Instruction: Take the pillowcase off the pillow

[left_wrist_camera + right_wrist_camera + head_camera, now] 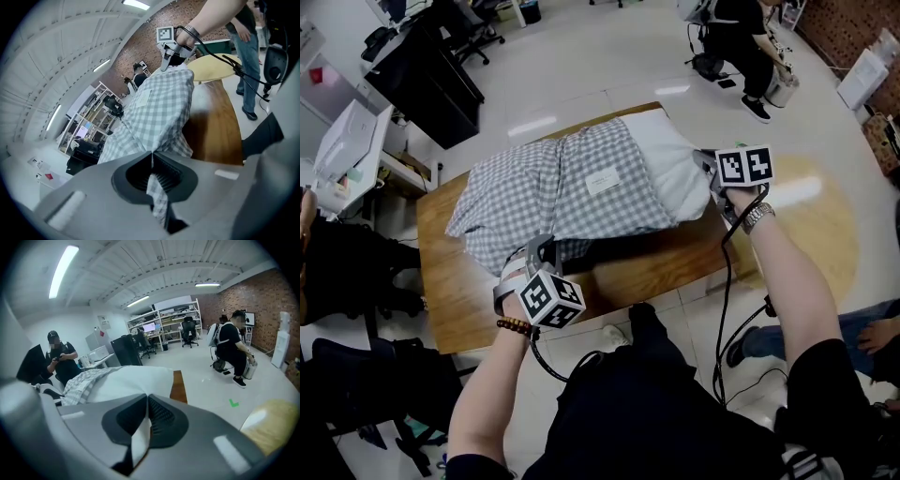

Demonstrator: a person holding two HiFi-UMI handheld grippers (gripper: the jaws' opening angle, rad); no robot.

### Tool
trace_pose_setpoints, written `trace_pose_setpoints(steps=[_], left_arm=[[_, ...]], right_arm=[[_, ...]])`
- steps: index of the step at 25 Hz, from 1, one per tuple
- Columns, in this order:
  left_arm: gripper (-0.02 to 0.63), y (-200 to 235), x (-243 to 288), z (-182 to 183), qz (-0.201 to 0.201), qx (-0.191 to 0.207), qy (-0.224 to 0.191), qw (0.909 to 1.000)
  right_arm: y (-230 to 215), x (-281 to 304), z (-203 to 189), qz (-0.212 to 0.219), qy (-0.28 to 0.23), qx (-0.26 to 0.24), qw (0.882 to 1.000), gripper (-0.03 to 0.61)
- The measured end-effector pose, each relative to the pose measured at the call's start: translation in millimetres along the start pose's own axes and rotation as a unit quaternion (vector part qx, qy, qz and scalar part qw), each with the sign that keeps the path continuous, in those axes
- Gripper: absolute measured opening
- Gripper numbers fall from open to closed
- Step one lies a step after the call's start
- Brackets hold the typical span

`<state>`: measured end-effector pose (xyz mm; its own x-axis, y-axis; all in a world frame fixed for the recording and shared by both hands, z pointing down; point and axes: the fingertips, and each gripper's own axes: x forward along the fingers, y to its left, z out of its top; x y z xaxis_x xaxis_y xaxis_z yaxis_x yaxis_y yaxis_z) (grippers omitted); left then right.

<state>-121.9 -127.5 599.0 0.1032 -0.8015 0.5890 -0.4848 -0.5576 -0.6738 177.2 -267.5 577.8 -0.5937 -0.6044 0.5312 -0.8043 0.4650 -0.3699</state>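
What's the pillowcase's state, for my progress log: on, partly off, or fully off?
Partly off: the white pillow shows bare at its right end, while the checked pillowcase covers the rest.

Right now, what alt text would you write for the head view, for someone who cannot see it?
Seen from above, a person at a wooden table grips a grey checked pillowcase by its near edge with the left tool, while the right tool is shut on the bare white end of the pillow. The pillowcase covers most of the pillow.
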Motion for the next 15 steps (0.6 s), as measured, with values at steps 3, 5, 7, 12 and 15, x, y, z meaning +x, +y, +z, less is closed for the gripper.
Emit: trace_pose_setpoints(steps=[3, 5, 7, 12, 15], left_arm=[[0.008, 4.2, -3.5, -11.1, 0.001, -0.012, 0.006, 0.9999], [0.008, 8.4, -4.1, -18.0, 0.002, -0.018, 0.008, 0.9998], [0.008, 14.1, -5.5, -28.9, 0.002, -0.026, 0.010, 0.9996], [0.008, 14.3, -7.4, -31.2, -0.002, -0.032, 0.011, 0.9994], [0.009, 4.9, -7.0, -23.2, -0.014, -0.032, -0.003, 0.9994]], right_arm=[[-13.2, -7.1, 3.8, -0.012, -0.002, 0.005, 1.000, 0.006], [-18.9, -9.1, 6.2, -0.017, -0.002, 0.006, 1.000, 0.006], [-20.8, -8.8, 5.7, -0.024, -0.001, 0.008, 1.000, 0.006], [-21.6, -4.9, -9.5, -0.023, 0.016, 0.014, 0.999, 0.008], [-15.4, -0.3, -21.2, -0.005, 0.040, 0.011, 0.999, 0.011]])
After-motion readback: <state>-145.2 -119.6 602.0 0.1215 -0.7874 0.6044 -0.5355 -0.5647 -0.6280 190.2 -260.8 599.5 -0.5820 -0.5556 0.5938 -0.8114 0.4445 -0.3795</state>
